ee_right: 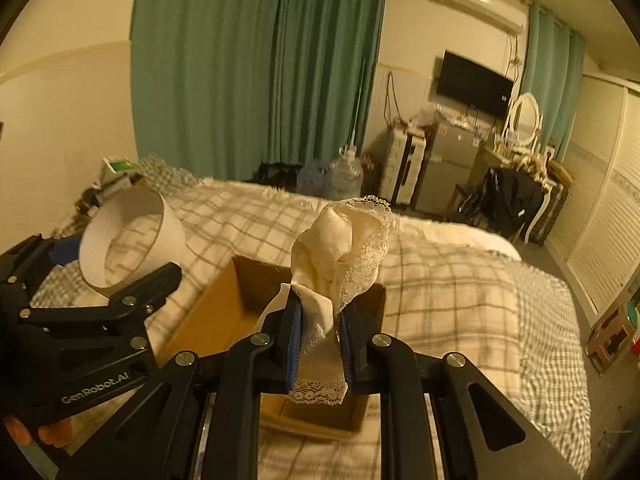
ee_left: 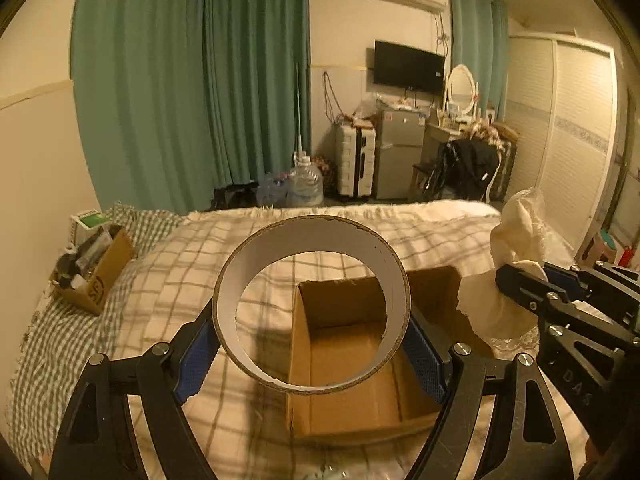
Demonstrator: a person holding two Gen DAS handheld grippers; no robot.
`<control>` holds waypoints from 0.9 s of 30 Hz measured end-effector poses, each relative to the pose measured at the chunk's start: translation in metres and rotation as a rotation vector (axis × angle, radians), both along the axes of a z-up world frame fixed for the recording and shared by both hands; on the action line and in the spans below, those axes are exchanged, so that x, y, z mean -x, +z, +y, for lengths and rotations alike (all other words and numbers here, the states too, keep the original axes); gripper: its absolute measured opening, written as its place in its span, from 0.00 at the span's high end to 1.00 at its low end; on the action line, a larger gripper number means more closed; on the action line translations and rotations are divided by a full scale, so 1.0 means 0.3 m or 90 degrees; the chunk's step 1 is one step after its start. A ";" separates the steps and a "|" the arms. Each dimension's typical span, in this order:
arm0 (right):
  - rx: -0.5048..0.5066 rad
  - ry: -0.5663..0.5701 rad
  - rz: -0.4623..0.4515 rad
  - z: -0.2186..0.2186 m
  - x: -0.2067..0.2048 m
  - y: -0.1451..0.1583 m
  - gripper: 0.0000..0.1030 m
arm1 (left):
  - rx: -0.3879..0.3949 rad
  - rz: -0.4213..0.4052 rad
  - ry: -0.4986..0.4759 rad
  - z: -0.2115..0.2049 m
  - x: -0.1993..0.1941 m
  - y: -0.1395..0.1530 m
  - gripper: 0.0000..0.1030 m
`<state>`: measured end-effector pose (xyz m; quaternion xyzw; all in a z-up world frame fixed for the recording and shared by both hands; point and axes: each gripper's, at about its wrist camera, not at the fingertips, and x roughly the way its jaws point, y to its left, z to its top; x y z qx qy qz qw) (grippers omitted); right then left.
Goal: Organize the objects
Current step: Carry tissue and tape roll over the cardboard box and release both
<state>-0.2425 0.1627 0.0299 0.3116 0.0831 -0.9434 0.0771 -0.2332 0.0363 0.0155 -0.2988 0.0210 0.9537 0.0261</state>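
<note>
Left wrist view looks forward and slightly down from close above the bed (ee_left: 168, 280), straight over the open cardboard box (ee_left: 340, 364). Right wrist view sits just to its right, angled the same way, box (ee_right: 224, 312) close below. Both share the bed (ee_right: 440, 280), green curtains (ee_left: 192, 80) (ee_right: 260, 68) and the far television (ee_left: 408, 66) (ee_right: 474, 84).
</note>
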 end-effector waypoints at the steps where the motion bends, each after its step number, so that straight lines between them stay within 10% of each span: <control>1: 0.002 -0.001 -0.011 -0.001 0.034 -0.030 0.85 | 0.008 -0.006 0.000 0.006 0.032 -0.032 0.18; 13: 0.035 0.006 -0.068 0.065 0.184 -0.251 0.87 | 0.011 -0.054 -0.038 0.011 0.175 -0.250 0.16; 18: 0.052 -0.014 -0.036 0.096 0.134 -0.193 0.46 | -0.012 -0.057 -0.033 0.005 0.146 -0.220 0.03; 27: 0.052 -0.031 0.035 0.141 -0.083 0.054 0.24 | 0.012 -0.028 -0.030 -0.030 -0.036 -0.020 0.00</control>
